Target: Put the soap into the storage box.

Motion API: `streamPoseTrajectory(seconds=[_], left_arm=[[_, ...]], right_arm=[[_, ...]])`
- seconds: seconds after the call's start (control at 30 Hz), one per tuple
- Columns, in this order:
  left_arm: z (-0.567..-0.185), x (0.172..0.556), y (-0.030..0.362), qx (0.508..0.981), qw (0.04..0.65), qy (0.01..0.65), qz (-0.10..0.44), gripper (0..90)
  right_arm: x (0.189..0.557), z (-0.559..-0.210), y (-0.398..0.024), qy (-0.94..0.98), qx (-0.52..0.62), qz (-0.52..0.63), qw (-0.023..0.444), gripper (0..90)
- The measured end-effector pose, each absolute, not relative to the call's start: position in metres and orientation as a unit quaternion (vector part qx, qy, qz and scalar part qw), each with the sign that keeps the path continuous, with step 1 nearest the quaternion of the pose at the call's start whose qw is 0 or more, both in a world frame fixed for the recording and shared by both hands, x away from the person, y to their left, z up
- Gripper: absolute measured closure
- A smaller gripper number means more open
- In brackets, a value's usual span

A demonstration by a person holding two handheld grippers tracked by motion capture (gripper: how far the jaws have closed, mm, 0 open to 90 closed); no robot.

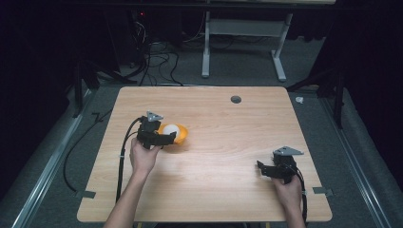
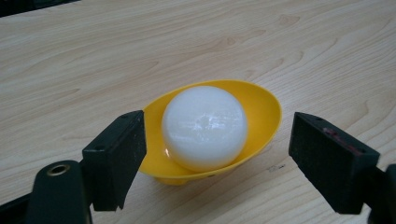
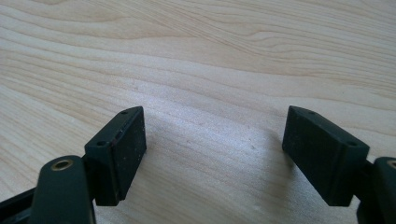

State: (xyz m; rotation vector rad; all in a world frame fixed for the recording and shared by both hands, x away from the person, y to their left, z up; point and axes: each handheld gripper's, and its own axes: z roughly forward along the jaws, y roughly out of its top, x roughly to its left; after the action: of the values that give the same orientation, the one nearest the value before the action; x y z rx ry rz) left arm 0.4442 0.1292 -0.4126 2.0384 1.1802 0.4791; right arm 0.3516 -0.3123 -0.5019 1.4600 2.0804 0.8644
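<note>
White ball (image 2: 204,127) sits cupped in yellow bowl (image 2: 261,109) — left tongs (image 2: 224,161) gape wide astride the bowl, gripping nothing, lined up to clamp; right tongs (image 3: 224,158) idle well apart, open, empty.

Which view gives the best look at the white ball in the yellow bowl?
The left gripper view: the white ball sits large and sharp in the yellow bowl, between the open jaws of the left gripper. In the high view the ball is a small spot beside that gripper. The right gripper view looks at bare table.
</note>
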Motion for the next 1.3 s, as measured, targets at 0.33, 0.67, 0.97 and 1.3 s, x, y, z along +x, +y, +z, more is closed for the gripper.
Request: streamPoseTrajectory(seconds=[0.33, 0.67, 0.97, 1.3], left_arm=[[-0.412, 0.435, 0.139, 0.784, 0.368, 0.465, 0.184, 20.0], [-0.408, 0.425, 0.145, 0.781, 0.375, 0.464, 0.184, 20.1], [-0.414, 0.414, 0.151, 0.78, 0.364, 0.468, 0.199, 20.2], [-0.418, 0.404, 0.159, 0.775, 0.371, 0.473, 0.195, 20.3]], right_arm=[[0.352, -0.502, -0.312, 0.755, 0.529, 0.314, 0.227, 22.5], [0.352, -0.502, -0.312, 0.756, 0.528, 0.313, 0.227, 22.4], [0.352, -0.502, -0.312, 0.756, 0.528, 0.312, 0.228, 22.4], [0.352, -0.502, -0.312, 0.756, 0.527, 0.312, 0.228, 22.5]])
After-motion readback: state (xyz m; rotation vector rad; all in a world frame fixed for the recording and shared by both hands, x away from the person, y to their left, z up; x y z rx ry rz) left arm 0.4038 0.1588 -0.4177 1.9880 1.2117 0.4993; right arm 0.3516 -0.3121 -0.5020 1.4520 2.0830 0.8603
